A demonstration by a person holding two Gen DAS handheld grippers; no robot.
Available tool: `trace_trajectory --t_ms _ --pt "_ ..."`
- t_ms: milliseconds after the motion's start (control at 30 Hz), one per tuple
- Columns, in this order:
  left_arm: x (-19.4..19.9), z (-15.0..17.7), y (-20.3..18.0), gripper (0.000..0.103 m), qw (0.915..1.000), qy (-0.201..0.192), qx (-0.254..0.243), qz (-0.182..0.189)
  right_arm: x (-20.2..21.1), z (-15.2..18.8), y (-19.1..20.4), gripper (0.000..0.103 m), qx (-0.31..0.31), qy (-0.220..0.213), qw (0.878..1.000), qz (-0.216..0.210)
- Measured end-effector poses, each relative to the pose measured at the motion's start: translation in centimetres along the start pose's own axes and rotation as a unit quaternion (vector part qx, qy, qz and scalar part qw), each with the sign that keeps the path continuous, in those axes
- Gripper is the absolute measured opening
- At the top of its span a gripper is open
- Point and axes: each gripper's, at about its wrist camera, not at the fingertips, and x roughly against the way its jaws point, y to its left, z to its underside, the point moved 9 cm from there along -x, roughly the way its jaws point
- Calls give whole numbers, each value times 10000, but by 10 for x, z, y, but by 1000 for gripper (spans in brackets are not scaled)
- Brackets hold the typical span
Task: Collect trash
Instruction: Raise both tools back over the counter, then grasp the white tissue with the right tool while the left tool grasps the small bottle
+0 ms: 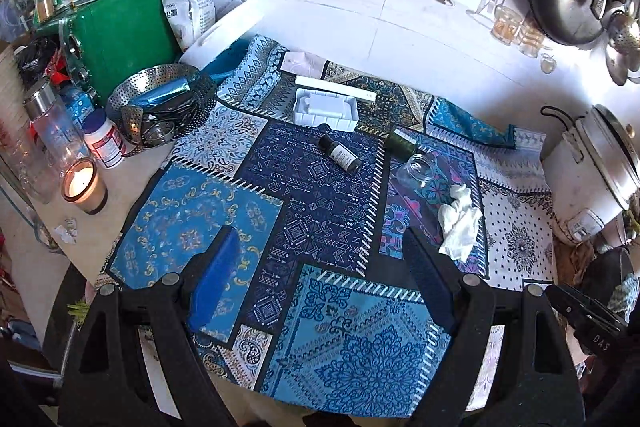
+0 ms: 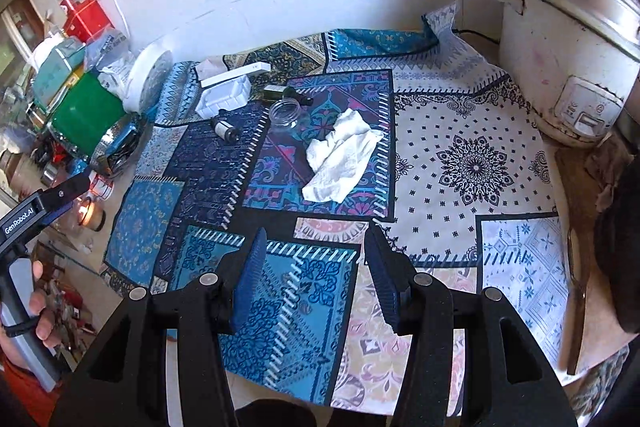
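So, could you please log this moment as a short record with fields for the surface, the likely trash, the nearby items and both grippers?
surface: patchwork cloth in blue and white patterns
likely trash: crumpled white tissue; empty clear jar on its side; small dark bottle lying flat; green bottle; white plastic tray
nearby items: lit candle; rice cooker; metal strainer basket
left gripper: open, empty, above the cloth
right gripper: open, empty, tissue ahead of it
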Motion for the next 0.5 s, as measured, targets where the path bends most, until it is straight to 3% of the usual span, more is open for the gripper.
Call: trace_trajectory --t_ms 167,300,500 --pt "-46 -22 -8 83 9998 152 -65 -73 -46 -23 -17 47 -304 326 9990 -20" --pt "-86 -37 -10 83 9983 385 -424 -93 -84 -35 -26 47 -553 514 9970 152" --pt "-148 -53 -12 83 9915 889 -920 255 -134 -44 -26 47 -1111 706 9902 471"
